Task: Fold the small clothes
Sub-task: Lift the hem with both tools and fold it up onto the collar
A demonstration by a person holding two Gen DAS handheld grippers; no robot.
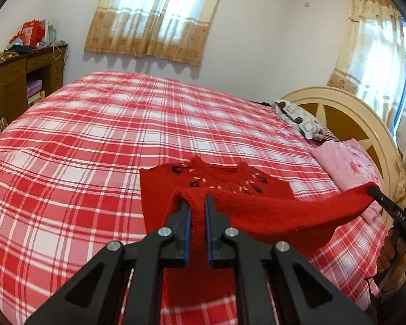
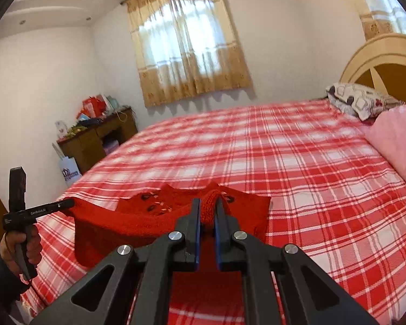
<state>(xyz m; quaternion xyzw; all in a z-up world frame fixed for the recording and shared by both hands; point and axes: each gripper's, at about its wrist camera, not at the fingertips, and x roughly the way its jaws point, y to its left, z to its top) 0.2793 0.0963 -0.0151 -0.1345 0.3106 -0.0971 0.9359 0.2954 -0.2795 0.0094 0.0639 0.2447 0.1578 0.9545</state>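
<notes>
A small red knitted sweater (image 1: 257,208) with dark embroidered marks near the collar lies partly on the plaid bed. My left gripper (image 1: 197,201) is shut on one bottom corner of it, lifted off the bed. My right gripper (image 2: 208,205) is shut on the other bottom corner of the sweater (image 2: 138,222). The hem stretches between the two, raised over the sweater's body. In the left wrist view the right gripper (image 1: 370,189) shows at the far right; in the right wrist view the left gripper (image 2: 69,203) shows at the left.
The bed (image 1: 94,140) has a red and white plaid cover. A patterned pillow (image 1: 300,119) and a pink folded blanket (image 1: 349,165) lie by the cream headboard (image 1: 365,119). A cluttered wooden desk (image 1: 21,78) stands past the bed's left side.
</notes>
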